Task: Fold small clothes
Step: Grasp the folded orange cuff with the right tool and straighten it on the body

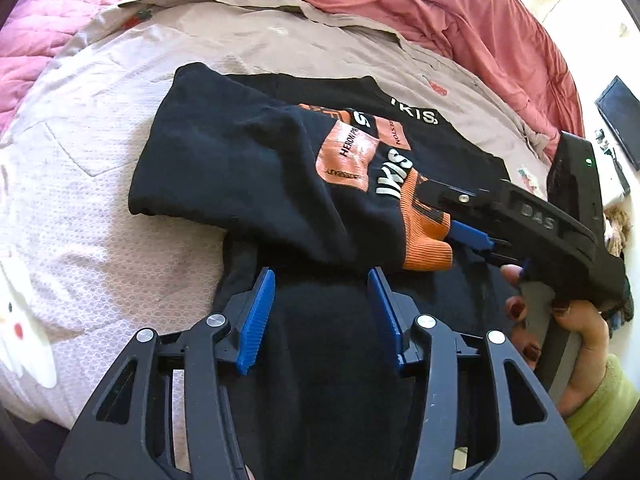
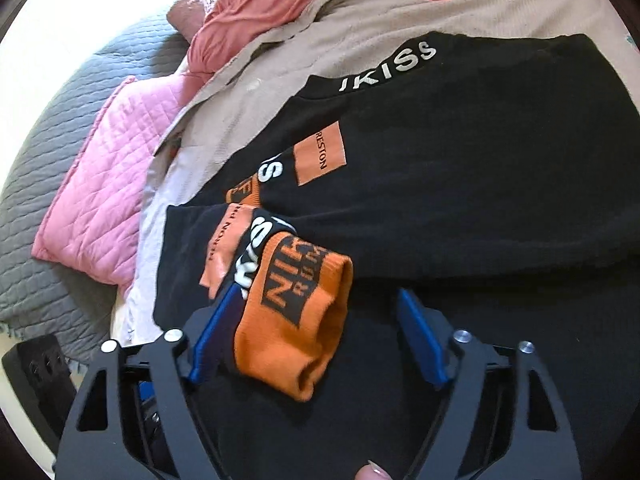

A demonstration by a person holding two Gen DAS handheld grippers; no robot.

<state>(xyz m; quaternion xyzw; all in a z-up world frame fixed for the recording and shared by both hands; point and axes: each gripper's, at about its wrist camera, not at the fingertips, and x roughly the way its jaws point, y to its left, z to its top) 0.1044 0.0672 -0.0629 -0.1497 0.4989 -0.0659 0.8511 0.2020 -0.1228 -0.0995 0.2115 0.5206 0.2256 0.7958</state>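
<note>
Both grippers' fingers spread: left (image 1: 320, 304) over sweater (image 2: 460, 184), right (image 2: 316, 336) around orange cuff (image 2: 292, 320) (pink quilt (image 2: 100, 184) beside).

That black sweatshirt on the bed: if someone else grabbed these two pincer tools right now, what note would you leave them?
Left gripper: open, empty, over the black sweatshirt's near part.
Right gripper: jaws apart around the orange cuff; one pad touches it, the other is clear, so no firm grip.
Sweatshirt lies flat on the beige sheet; one sleeve is already folded across the body.
Left to do: probably settle that cuff, fold in the other side, then fold the body over.
</note>
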